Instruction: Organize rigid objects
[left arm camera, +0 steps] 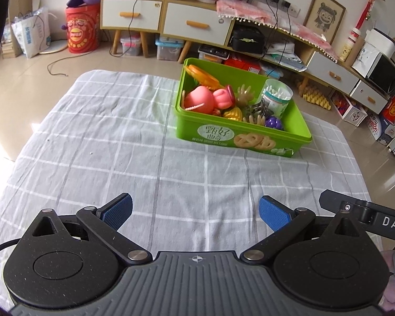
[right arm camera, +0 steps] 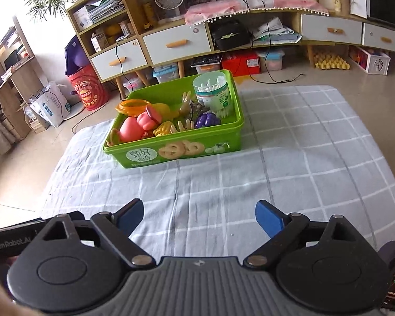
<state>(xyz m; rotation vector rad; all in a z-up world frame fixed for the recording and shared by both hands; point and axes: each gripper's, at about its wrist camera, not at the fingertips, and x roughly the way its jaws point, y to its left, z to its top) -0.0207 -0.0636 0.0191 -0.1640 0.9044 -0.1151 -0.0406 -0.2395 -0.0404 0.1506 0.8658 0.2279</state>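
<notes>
Toys already fill the green box (left arm camera: 243, 134), so the relation that matters is simply where that box lies from each claw. Through the left wrist camera, the left claw (left arm camera: 196, 214) hangs over the near part of the checked grey cloth (left arm camera: 105, 137), its blue pads spread wide with only bare cloth between them. The box sits ahead and off to the right of this claw, toward the far right part of the cloth, its long side running obliquely from near-left to far-right; inside lie a pink toy (left arm camera: 200, 100), an orange ring (left arm camera: 202, 76), a purple grape toy (left arm camera: 273, 123) and a tub of cotton swabs (left arm camera: 276, 96) in the far right corner. A dark bar of the other tool pokes in at the right edge. Through the right wrist camera, the right claw (right arm camera: 200, 217) likewise stands wide open and holds nothing, pads apart over plain cloth. From here the box (right arm camera: 176, 150) lies ahead and slightly left, near the far left edge of the cloth, its printed long wall facing the camera and tilted a little. No loose object shows on the cloth in either view, so the sorting looks finished; both claws sit well apart from the box, at much the same remove.
</notes>
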